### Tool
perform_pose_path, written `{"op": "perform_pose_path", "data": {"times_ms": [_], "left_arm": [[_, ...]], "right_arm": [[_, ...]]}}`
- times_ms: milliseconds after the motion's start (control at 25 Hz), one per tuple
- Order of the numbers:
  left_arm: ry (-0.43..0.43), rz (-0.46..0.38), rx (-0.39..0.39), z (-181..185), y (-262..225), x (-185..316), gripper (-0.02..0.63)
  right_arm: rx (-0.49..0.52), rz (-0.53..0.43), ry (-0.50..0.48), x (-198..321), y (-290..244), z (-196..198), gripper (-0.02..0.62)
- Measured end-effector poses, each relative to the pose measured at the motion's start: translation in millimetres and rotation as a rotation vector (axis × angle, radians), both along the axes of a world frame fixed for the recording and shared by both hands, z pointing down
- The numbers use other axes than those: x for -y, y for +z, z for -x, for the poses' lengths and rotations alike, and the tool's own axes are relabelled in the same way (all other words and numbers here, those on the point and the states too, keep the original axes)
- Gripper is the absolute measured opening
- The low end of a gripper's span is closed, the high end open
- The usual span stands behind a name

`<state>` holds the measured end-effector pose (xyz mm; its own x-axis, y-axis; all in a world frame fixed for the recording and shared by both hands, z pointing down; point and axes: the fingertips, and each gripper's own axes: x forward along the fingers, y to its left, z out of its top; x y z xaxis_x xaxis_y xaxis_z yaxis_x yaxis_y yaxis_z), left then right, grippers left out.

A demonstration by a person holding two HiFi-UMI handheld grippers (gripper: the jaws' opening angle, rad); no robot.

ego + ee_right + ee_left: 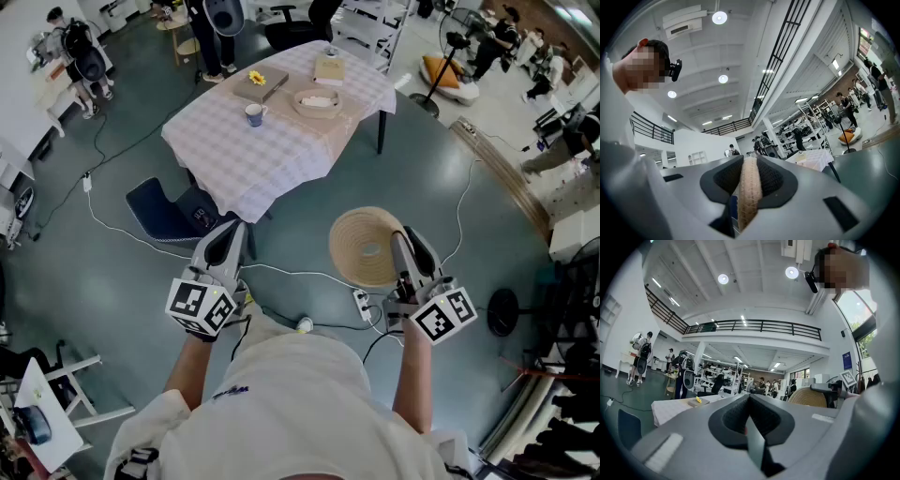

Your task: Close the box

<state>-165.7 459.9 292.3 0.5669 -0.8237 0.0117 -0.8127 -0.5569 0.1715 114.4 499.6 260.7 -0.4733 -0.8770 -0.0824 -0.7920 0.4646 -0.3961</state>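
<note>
I stand a few steps from a table with a checked cloth (234,155). On it lies a round woven box (316,101), open, with something white inside. My right gripper (404,240) is shut on the rim of a round woven lid (366,246), held above the floor. In the right gripper view the lid's edge (749,192) runs upright between the jaws of the right gripper (749,161). My left gripper (232,231) is held beside it, level, jaws together with nothing in them. The left gripper view also shows the lid (808,397) at the right.
Also on the table are a flat brown box with a yellow flower (260,82), a mug (254,114) and a small pale box (328,68). A dark blue chair (169,211) stands at the table's near corner. A power strip (363,305) and cables lie on the floor.
</note>
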Motion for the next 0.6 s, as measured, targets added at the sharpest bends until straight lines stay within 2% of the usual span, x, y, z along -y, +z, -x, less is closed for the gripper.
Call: {"op": "perform_pose_path", "data": {"times_ms": [360, 600], "left_arm": [[-0.025, -0.026, 0.035, 3.9, 0.8, -2.2, 0.002], [-0.033, -0.014, 0.049, -0.2, 5.0, -5.0, 0.002]], "right_arm": [[-0.075, 0.019, 0.057, 0.0, 8.3, -5.2, 0.091], [-0.077, 0.014, 0.090, -3.2, 9.1, -14.5, 0.091]]}}
